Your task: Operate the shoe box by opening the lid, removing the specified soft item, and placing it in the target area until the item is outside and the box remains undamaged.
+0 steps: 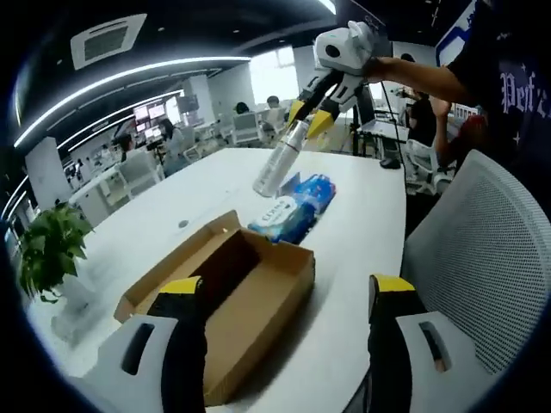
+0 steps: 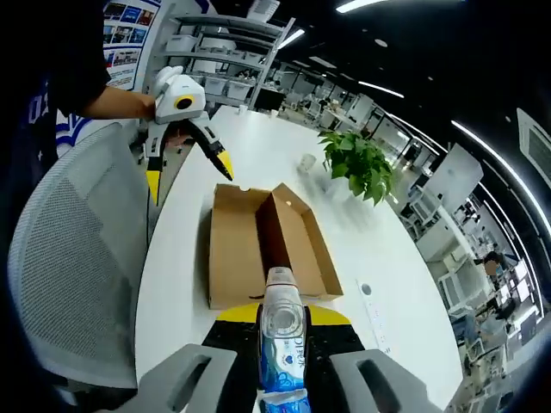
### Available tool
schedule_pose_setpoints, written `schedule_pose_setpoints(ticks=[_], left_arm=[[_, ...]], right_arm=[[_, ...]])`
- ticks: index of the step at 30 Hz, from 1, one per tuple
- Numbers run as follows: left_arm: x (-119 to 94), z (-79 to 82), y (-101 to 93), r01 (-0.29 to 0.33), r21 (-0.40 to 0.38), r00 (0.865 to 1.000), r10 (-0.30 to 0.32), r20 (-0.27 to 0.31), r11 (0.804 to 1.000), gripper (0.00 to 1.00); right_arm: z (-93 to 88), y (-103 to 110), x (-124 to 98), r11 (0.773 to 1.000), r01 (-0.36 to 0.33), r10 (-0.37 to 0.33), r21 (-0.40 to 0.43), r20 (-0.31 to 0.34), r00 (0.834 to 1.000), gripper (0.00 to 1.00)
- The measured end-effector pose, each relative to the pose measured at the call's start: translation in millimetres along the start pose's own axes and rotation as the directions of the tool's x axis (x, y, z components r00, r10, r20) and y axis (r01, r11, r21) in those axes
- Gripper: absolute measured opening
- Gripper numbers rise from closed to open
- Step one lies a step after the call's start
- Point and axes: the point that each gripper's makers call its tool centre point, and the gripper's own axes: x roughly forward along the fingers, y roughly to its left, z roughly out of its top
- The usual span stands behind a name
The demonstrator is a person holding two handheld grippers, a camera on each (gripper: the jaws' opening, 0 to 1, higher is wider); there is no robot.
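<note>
Risk: bottle [image 2: 281,340] slipping from right gripper [image 1: 311,110] clamped on it above table [image 1: 362,206], dropping onto open box [image 1: 225,292]; left gripper [image 1: 288,344] wide, empty.

An open office: a white table [image 1: 362,215] ahead of the claw, a grey mesh chair [image 2: 73,258] beside it, ceiling strip lights [image 1: 129,77] overhead.

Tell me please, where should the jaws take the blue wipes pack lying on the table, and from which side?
Probably best from above, across its narrower width near the middle. The blue wipes pack lies flat on the table beside the open cardboard box, so its sides are free. It looks soft, so a middle grip should sag least. The left gripper is open and free; the right gripper already holds the bottle.
</note>
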Motion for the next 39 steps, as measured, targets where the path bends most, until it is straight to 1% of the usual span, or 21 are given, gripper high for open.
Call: schedule_pose_setpoints(ticks=[1, 2, 6, 8, 12, 15, 18, 19, 20, 21, 22, 23, 25, 28, 31, 32, 33, 34, 35, 36, 39], left_arm=[[-2, -2.2, -0.1, -0.006, -0.006, 1.0, 0.006, -0.002, 1.0, 0.77], [-4, -3.3, 0.0, -0.013, -0.01, 1.0, 0.013, -0.001, 1.0, 0.78], [-9, -6.9, 0.1, -0.032, -0.033, 0.999, 0.033, 0.005, 0.999, 0.82], [-12, -10.1, 0.7, -0.044, -0.042, 0.999, 0.044, -0.001, 0.998, 0.85], [-16, -12.7, 2.1, -0.066, -0.059, 0.998, 0.066, 0.0, 0.996, 0.89], [-20, -14.8, 4.5, -0.086, -0.071, 0.996, 0.086, 0.001, 0.994, 0.93], [-24, -17.2, 8.0, -0.11, -0.083, 0.994, 0.111, 0.003, 0.99, 0.96], [-25, -18.0, 8.8, -0.115, -0.086, 0.993, 0.116, 0.004, 0.99, 0.97], [-27, -19.3, 9.7, -0.121, -0.09, 0.993, 0.122, 0.004, 0.988, 0.98], [-28, -20.6, 10.4, -0.126, -0.093, 0.992, 0.127, 0.001, 0.988, 0.99], [-29, -22.7, 11.4, -0.132, -0.098, 0.991, 0.133, -0.003, 0.986, 0.99], [-30, -23.8, 11.9, -0.135, -0.101, 0.991, 0.136, -0.004, 0.986, 0.99], [-34, -27.2, 13.9, -0.147, -0.11, 0.989, 0.147, -0.009, 0.983, 0.99], [-38, -31.1, 16.3, -0.163, -0.122, 0.987, 0.162, -0.014, 0.979, 0.99], [-42, -34.9, 18.6, -0.18, -0.135, 0.984, 0.179, -0.021, 0.974, 0.99], [-44, -36.5, 19.9, -0.189, -0.138, 0.982, 0.188, -0.023, 0.972, 0.99], [-46, -37.4, 20.4, -0.193, -0.14, 0.981, 0.192, -0.023, 0.971, 0.99], [-48, -39.0, 21.4, -0.201, -0.147, 0.98, 0.2, -0.024, 0.969, 0.99], [-49, -40.2, 21.9, -0.206, -0.149, 0.979, 0.204, -0.025, 0.967, 0.99], [-51, -41.9, 22.1, -0.211, -0.152, 0.978, 0.209, -0.026, 0.966, 0.99], [-56, -46.4, 22.8, -0.225, -0.161, 0.974, 0.222, -0.036, 0.961, 0.99]], right_arm=[[-1.0, -4, 1, 1.0, 0.003, -0.003, -0.001, -0.005, 1.0, 0.12], [-3.6, -7, 2, 1.0, -0.003, 0.003, 0.017, -0.015, 1.0, 0.12], [-10.6, -22, 5, 1.0, 0.0, 0.0, 0.008, -0.044, 0.999, 0.12], [-14.6, -28, 9, 1.0, -0.01, 0.011, 0.013, -0.065, 0.998, 0.13], [-25.5, -42, 18, 1.0, -0.027, 0.027, -0.002, -0.115, 0.993, 0.13], [-33.7, -50, 25, 0.999, -0.037, 0.035, -0.009, -0.156, 0.987, 0.13], [-45.1, -58, 35, 0.998, -0.063, 0.061, -0.004, -0.202, 0.977, 0.13], [-51.4, -62, 39, 0.997, -0.069, 0.062, -0.02, -0.234, 0.97, 0.13], [-54.8, -64, 41, 0.997, -0.074, 0.064, -0.031, -0.251, 0.966, 0.13], [-59.0, -64, 45, 0.996, -0.087, 0.079, -0.017, -0.269, 0.96, 0.13], [-62.4, -66, 50, 0.995, -0.1, 0.088, -0.026, -0.284, 0.955, 0.13], [-66.8, -67, 54, 0.994, -0.111, 0.101, -0.017, -0.305, 0.947, 0.13], [-70.1, -71, 60, 0.992, -0.12, 0.102, -0.035, -0.324, 0.941, 0.13], [-75.2, -74, 69, 0.99, -0.138, 0.116, -0.038, -0.354, 0.928, 0.13], [-82.2, -77, 77, 0.986, -0.161, 0.129, -0.05, -0.395, 0.91, 0.13], [-86.3, -82, 81, 0.984, -0.169, 0.133, -0.053, -0.404, 0.905, 0.13], [-91.2, -85, 85, 0.982, -0.179, 0.137, -0.059, -0.423, 0.896, 0.13], [-93.5, -85, 87, 0.981, -0.185, 0.143, -0.056, -0.434, 0.89, 0.13], [-95.0, -86, 90, 0.98, -0.189, 0.144, -0.061, -0.438, 0.887, 0.13], [-97.9, -86, 92, 0.978, -0.2, 0.15, -0.065, -0.453, 0.879, 0.13], [-102.4, -87, 100, 0.974, -0.219, 0.166, -0.058, -0.478, 0.863, 0.13]])
